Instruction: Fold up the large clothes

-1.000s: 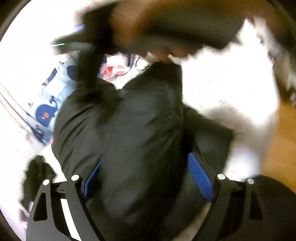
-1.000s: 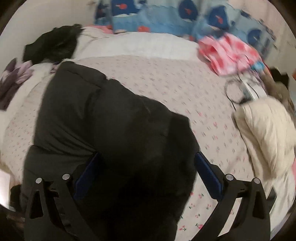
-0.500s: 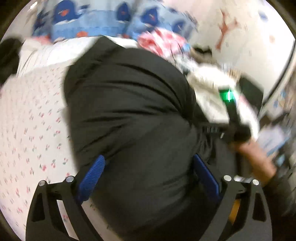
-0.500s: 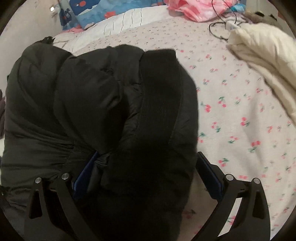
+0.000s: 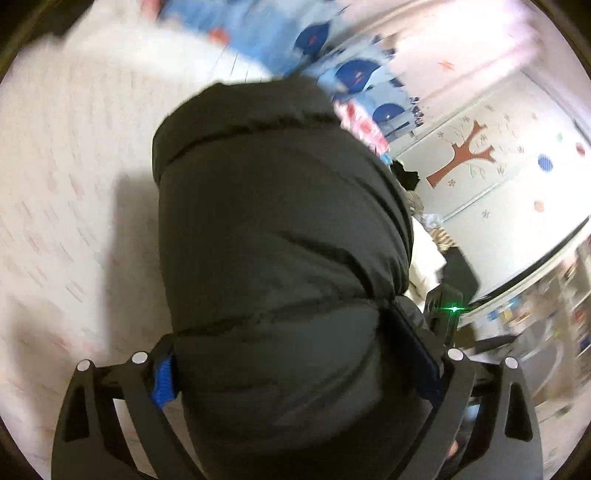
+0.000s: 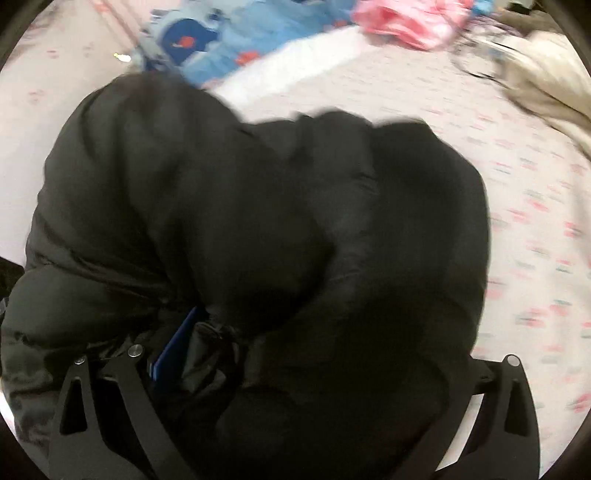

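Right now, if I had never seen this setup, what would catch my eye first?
The big black puffer jacket fills the middle of both views, bunched between the fingers of the left gripper and the right gripper. Beneath it lies a pale bedsheet with small pink flowers. At the head of the bed sits a blue whale-print pillow, and a wall with a brown tree sticker stands off to the right.

Bunched black puffer jacket (image 6: 258, 229) on bed

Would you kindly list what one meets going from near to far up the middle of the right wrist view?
Black puffer jacket → floral bedsheet → white striped pillow → blue whale-print blanket.
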A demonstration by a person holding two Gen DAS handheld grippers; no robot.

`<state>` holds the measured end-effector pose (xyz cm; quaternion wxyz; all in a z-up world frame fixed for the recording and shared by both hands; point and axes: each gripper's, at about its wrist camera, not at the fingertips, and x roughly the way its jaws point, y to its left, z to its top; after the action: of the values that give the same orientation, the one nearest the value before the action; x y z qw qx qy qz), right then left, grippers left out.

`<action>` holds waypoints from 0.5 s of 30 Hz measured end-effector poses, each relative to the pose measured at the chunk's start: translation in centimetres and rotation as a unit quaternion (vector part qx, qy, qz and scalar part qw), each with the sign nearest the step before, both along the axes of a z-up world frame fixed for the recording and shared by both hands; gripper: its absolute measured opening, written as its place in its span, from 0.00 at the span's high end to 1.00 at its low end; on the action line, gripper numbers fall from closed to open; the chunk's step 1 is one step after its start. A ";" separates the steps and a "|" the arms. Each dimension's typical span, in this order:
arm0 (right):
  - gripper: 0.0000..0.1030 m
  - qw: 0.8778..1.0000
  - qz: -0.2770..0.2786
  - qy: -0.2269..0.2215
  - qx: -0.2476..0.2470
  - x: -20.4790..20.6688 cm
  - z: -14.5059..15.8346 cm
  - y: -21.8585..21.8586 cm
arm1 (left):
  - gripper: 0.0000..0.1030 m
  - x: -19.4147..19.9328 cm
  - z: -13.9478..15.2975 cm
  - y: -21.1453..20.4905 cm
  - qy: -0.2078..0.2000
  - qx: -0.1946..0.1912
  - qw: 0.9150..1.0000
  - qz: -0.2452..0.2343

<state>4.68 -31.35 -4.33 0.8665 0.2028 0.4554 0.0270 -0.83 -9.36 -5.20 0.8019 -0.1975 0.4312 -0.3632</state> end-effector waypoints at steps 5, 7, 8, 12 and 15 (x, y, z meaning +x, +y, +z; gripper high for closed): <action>0.07 0.994 0.104 0.030 -0.004 3.9 -1.6 10.1 | 0.10 -0.4 2.5 8.6 -0.026 0.142 0.989 0.043; 0.07 0.990 0.128 0.055 -0.026 4.4 -2.9 11.3 | 0.11 0.4 -0.3 12.7 0.033 0.201 0.976 0.080; 0.07 0.990 0.129 0.059 -0.019 4.4 -3.1 10.7 | 0.11 0.3 -0.5 14.5 0.037 0.214 0.970 0.114; 0.07 0.987 0.125 0.084 -0.053 3.8 -2.4 9.3 | 0.11 -1.2 3.8 15.4 -0.060 0.177 0.965 0.185; 0.07 0.985 0.131 0.086 -0.074 3.0 -0.4 8.7 | 0.11 -1.3 5.4 11.2 -0.109 0.138 0.975 0.139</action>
<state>7.68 -22.69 -4.77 0.8258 0.0786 0.5512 0.0895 -2.12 1.79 0.19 0.9063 -0.1025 0.3554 -0.2043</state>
